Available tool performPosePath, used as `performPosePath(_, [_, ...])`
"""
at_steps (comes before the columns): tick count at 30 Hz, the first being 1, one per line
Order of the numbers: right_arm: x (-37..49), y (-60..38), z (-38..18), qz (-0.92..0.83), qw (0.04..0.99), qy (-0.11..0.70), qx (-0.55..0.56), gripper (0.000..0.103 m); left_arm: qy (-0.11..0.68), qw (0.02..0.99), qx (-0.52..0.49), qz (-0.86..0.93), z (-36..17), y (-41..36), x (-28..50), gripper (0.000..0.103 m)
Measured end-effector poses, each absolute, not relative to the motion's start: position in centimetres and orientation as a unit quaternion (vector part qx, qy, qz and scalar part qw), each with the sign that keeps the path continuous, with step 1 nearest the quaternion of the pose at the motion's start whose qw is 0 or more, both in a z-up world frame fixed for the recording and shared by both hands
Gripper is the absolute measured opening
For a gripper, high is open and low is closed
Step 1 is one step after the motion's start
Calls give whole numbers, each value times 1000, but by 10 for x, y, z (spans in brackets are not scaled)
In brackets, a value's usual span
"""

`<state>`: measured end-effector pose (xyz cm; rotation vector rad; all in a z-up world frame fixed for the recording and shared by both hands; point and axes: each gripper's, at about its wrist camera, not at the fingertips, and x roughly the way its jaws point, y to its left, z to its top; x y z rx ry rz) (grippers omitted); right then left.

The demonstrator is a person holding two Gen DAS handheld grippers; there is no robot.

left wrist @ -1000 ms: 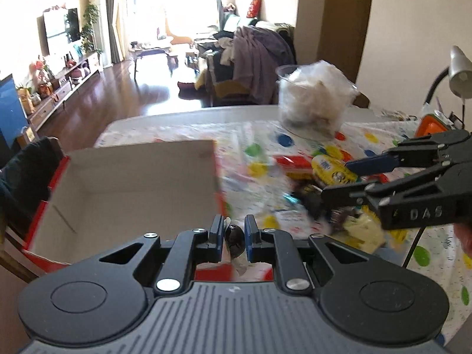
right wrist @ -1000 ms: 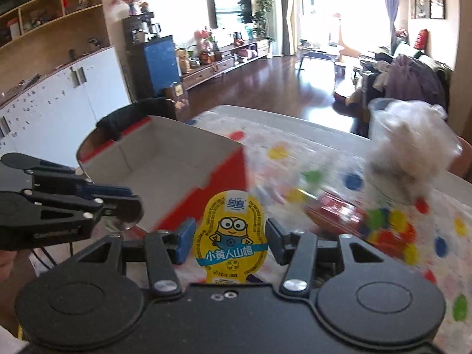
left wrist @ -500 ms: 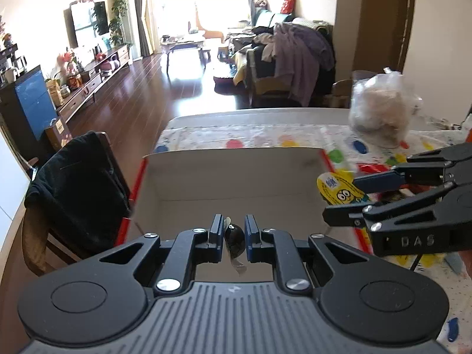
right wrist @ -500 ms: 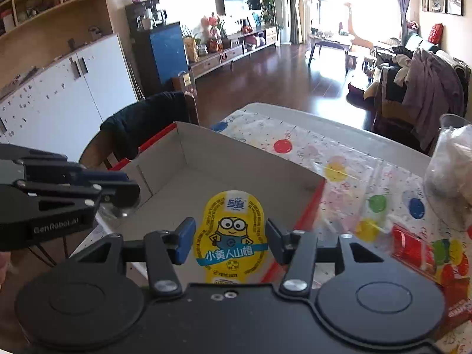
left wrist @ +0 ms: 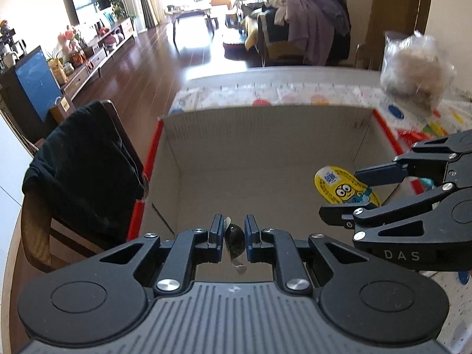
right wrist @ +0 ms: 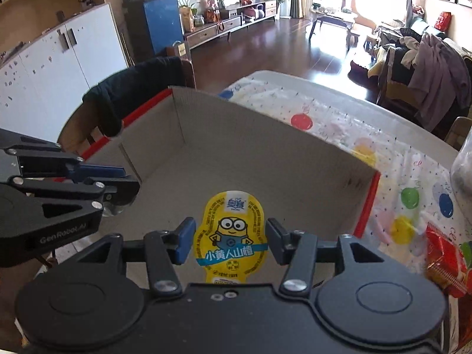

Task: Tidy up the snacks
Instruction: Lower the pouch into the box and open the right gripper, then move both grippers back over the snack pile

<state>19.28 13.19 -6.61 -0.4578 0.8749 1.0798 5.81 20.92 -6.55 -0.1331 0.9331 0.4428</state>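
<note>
An open cardboard box (left wrist: 265, 135) with red outer sides sits on the table; it also shows in the right wrist view (right wrist: 265, 147), and no snack lies on the part of its floor that shows. My left gripper (left wrist: 231, 234) is shut on a small dark wrapped candy (left wrist: 234, 240) above the box's near edge. My right gripper (right wrist: 230, 240) is shut on a yellow Minion snack cup (right wrist: 231, 236) and holds it over the box's right side; the cup also shows in the left wrist view (left wrist: 345, 190).
A polka-dot tablecloth (right wrist: 398, 159) covers the table. A red snack packet (right wrist: 445, 262) lies right of the box. A clear bag of pale stuff (left wrist: 416, 67) stands at the far right. A chair with a black garment (left wrist: 79, 171) stands left of the box.
Both grippers have moved left from the snack pile to over the box, each keeping its snack. The box now fills the middle of both views.
</note>
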Motion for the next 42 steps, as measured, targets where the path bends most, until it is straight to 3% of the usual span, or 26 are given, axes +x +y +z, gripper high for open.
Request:
performPosePath(11, [187, 127, -76, 493, 735, 412, -215, 54, 472, 855, -69, 205, -88, 205, 55, 15])
performPosePath(18, [185, 106, -62, 499, 741, 403, -197, 64, 461, 860, -76, 206, -81, 203, 47, 15])
performPosePath(22, [185, 95, -52, 502, 747, 396, -184, 65, 448, 867, -82, 202, -71, 199, 42, 28])
performPosePath(27, [183, 77, -37, 505, 754, 387, -165, 70, 428, 878, -89, 194, -56, 187, 34, 32])
performPosePath(29, [182, 67, -32, 505, 757, 384, -157, 72, 417, 885, -90, 188, -49, 179, 30, 52])
performPosePath(31, [182, 57, -27, 505, 759, 383, -145, 73, 403, 892, -87, 184, -41, 170, 27, 64])
performPosePath(42, [183, -22, -3, 486, 788, 363, -104, 88, 359, 919, -75, 143, -10, 110, 31, 77])
